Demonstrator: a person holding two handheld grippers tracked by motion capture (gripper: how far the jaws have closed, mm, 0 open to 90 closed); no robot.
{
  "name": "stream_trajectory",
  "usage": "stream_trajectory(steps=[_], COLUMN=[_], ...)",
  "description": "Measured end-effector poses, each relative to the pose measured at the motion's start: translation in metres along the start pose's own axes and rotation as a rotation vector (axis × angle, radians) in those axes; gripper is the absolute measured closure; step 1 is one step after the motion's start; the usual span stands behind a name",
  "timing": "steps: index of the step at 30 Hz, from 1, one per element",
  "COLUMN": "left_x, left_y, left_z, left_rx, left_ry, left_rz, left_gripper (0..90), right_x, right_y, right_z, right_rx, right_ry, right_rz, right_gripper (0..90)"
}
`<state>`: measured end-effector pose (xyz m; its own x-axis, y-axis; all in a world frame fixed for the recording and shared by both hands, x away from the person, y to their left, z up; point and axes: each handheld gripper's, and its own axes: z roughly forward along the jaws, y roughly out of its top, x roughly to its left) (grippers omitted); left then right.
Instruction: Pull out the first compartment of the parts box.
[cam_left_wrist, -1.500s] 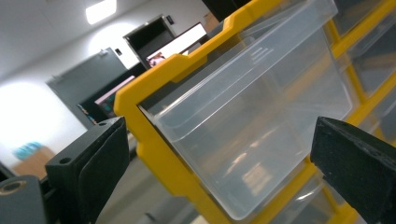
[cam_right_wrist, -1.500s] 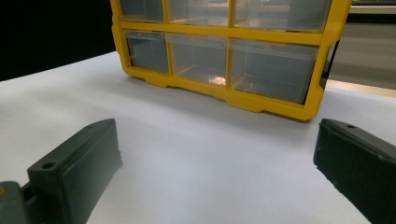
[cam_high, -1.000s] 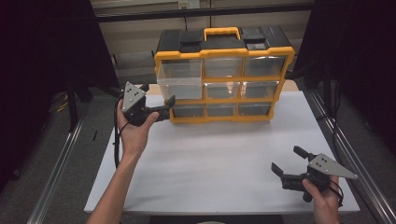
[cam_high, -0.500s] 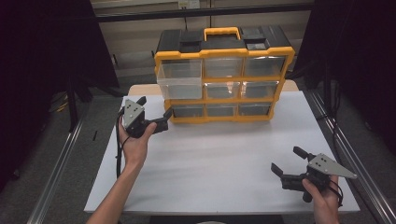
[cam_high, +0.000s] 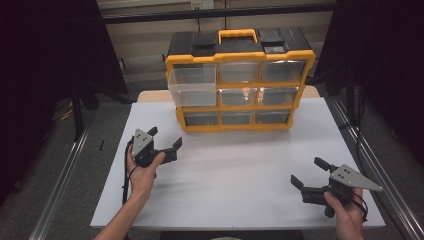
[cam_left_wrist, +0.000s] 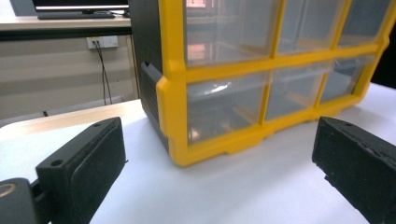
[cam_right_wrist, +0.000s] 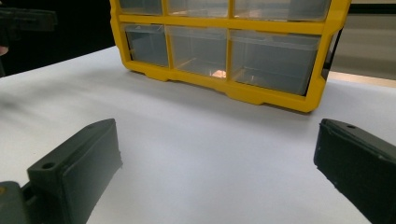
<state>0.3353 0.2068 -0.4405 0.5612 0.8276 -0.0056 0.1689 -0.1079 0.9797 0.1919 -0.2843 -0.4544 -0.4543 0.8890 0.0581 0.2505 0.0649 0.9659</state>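
The left gripper (cam_high: 165, 142), jaws apart and empty, has drawn back from the yellow-framed plastic organiser with 9 clear drawers (cam_high: 240, 82). Its top-left clear drawer (cam_high: 192, 86) juts forward, likely just opened. The right gripper (cam_high: 311, 177) waits open, well apart.

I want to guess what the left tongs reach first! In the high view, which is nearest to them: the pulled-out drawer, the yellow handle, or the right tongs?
1. Pulled-out drawer, top left of the organizer.
2. Yellow handle, on top, farther back.
3. Right tongs, across the table.
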Motion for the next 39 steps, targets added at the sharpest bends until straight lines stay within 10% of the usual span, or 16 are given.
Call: stream_trajectory(steps=[14,24,39], left_x=[-0.005,-0.009,-0.005], left_y=[-0.019,-0.028,-0.029], left_z=[-0.047,-0.075,-0.09], left_rx=[-0.054,0.022,-0.001], left_ry=[-0.025,0.009,-0.001], left_rz=[-0.109,-0.006,-0.063], left_gripper=[2.0,2.4,2.3], right_x=[0.001,0.001,-0.002], right_y=[0.0,0.0,-0.002], right_z=[0.0,0.001,-0.001], right_rx=[-0.01,-0.012,0.001], right_ry=[-0.002,-0.007,-0.034], right_rz=[0.004,0.005,0.003], right_gripper=[0.4,0.5,0.6])
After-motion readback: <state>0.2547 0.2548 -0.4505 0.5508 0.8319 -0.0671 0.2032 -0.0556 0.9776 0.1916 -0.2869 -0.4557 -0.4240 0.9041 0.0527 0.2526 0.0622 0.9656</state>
